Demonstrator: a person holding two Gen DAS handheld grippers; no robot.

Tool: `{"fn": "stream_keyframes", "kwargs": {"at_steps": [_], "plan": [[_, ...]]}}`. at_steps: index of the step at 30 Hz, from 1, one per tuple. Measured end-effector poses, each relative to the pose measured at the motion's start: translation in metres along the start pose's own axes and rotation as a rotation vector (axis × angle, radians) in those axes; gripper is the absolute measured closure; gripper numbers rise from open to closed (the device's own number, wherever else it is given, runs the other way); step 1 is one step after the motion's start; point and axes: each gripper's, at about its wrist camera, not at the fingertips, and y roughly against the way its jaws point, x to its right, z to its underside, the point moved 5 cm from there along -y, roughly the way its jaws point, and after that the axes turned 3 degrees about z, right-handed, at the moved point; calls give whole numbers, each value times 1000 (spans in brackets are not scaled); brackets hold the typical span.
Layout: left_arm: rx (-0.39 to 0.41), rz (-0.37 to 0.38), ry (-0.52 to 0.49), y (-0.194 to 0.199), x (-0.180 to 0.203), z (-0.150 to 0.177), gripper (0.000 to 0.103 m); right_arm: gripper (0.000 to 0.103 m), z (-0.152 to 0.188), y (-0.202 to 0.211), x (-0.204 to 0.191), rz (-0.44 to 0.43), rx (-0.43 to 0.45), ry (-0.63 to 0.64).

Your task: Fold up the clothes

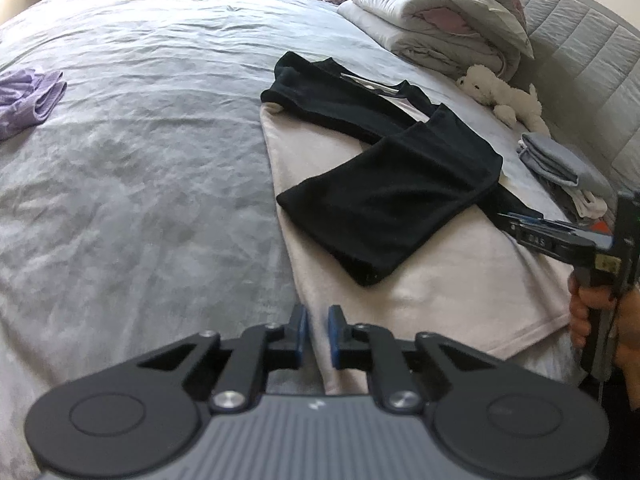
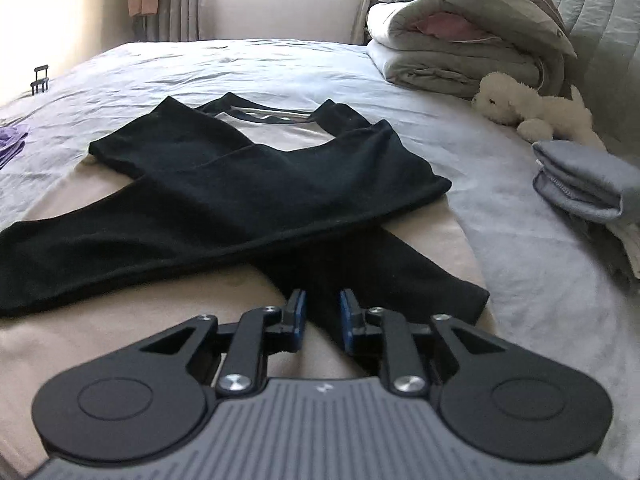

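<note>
Inspecting the bed (image 1: 140,152), I find the shirt (image 2: 132,300) laid flat on the grey cover, pale in the body with black sleeves (image 2: 224,208) and a black neckline. Both sleeves are folded inward and cross one over the other on the chest — the upper one runs from the right shoulder down toward the left edge, the lower one toward the right hem.

My left claw (image 1: 318,334) sits low at the shirt's left side edge, where pale cloth meets the grey cover. Its blue pads stand close together with only a narrow slot between them; I cannot tell whether the cloth edge is pinched there or merely lies beneath.

My right claw (image 2: 322,320) hangs over the end of the lower sleeve, its pads a little further apart, with black cloth showing in the gap. No pinch is visible, so I record it as slightly open and holding nothing. From the left wrist view that claw (image 1: 506,218) reaches in at the far right, tips at the sleeve end, with my hand (image 1: 582,316) on its grip.

Other items noted: a folded grey stack (image 2: 588,184) right of the shirt, a white plush toy (image 2: 532,108) beyond it, piled bedding (image 2: 460,48) at the headboard, and a lilac garment (image 1: 28,98) well apart at the left.
</note>
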Motion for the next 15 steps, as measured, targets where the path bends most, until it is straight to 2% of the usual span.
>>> {"fn": "stream_keyframes", "kwargs": {"at_steps": [5,6,8,15], "plan": [[-9,4,8,0,-1,-1,92,77,17,27,4,3,2,12],[-11,2,8,0,-1,0,92,72,21,31,6,-2,-7,9],[-14,-6,4,-1,-1,1,92,70,30,36,10,-12,-35,7],[-19,-1,54,2,-5,4,91,69,53,57,36,-48,-83,-61]]}}
